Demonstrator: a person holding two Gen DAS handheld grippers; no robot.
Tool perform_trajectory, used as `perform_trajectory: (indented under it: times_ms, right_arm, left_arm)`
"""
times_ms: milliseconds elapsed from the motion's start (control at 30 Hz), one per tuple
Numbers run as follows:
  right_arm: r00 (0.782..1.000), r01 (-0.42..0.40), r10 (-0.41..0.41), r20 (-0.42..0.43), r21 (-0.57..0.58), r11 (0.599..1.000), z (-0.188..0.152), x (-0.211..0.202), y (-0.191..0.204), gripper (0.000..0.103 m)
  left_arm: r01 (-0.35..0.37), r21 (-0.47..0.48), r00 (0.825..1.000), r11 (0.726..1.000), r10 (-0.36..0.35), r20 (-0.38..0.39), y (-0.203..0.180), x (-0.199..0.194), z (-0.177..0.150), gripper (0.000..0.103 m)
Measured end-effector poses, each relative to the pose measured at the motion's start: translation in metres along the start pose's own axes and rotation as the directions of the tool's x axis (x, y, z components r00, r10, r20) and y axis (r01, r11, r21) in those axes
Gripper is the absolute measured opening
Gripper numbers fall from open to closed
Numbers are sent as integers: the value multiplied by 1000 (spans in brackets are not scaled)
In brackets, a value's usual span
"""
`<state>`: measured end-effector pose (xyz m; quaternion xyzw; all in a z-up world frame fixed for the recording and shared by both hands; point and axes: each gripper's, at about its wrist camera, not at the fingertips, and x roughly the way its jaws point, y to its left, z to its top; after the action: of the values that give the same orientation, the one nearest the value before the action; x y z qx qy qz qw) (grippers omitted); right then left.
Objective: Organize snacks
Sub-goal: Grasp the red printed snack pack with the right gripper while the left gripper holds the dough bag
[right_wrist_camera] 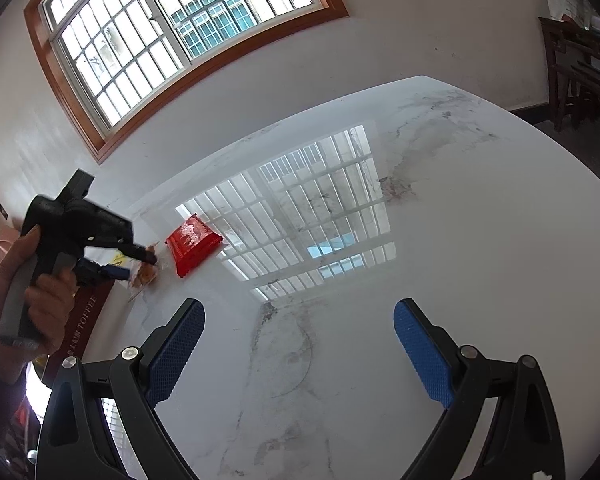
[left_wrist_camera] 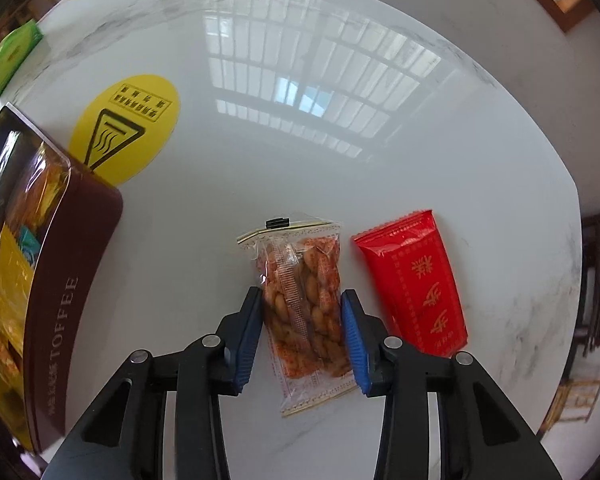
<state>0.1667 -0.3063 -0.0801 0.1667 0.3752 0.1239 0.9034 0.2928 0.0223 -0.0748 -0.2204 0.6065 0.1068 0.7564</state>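
Standing beside it all, biggest thing first:

Table (left_wrist_camera: pixel 380 168): glossy white marble, window glare across the middle, so flat wrappers look likely to slide on it.

Box (left_wrist_camera: pixel 72 292): brown "TOFFEE" box at the left edge, wrapped sweets already inside under a clear cover; it reads as the place the snacks go.

Sticker (left_wrist_camera: pixel 136 120): yellow warning label on the tabletop just beyond the box.

Red pack (left_wrist_camera: pixel 416 280): lies flat just right of the peanut pack, close but not overlapping.

Peanut pack (left_wrist_camera: pixel 304 304): clear wrapper, on the table, lengthwise between the left jaws.

Left gripper (left_wrist_camera: pixel 302 332): pointing steeply down, narrowed onto the peanut pack; both blue pads meet its sides. From the right wrist view the far end may already be tipping up, though that view is too small to be sure.

Right gripper (right_wrist_camera: pixel 300 352): wide, holding nothing, hovering over bare table well away from the packs.

Doing it well: squeeze the nut-filled body, not the empty seal; lift straight up before swinging left, so the red pack isn't dragged; clear the box wall, then let go low.
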Motion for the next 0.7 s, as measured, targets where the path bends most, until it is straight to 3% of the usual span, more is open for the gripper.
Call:
perform_trajectory:
  times_ms: [100, 233, 367, 567, 700]
  right_arm:
    - [1000, 8, -8, -6, 6, 1000, 0, 1, -2, 95]
    - [999, 39, -39, -31, -20, 999, -1, 6, 4, 95]
    - [990, 62, -81, -118, -152, 986, 0, 28, 28, 94]
    - [991, -22, -24, -129, -348, 937, 18, 72, 83, 94]
    - [984, -86, -1, -178, -481, 872, 34, 116, 123, 94]
  left_arm:
    - [28, 37, 1000, 999, -27, -6, 10, -6, -19, 40]
    - [113, 165, 993, 980, -118, 21, 23, -17, -62, 40]
    - [153, 235, 986, 960, -165, 34, 41, -26, -91, 40]
    - [128, 305, 983, 944, -162, 90, 57, -41, -104, 40]
    - [140, 321, 981, 937, -175, 85, 66, -44, -107, 40]
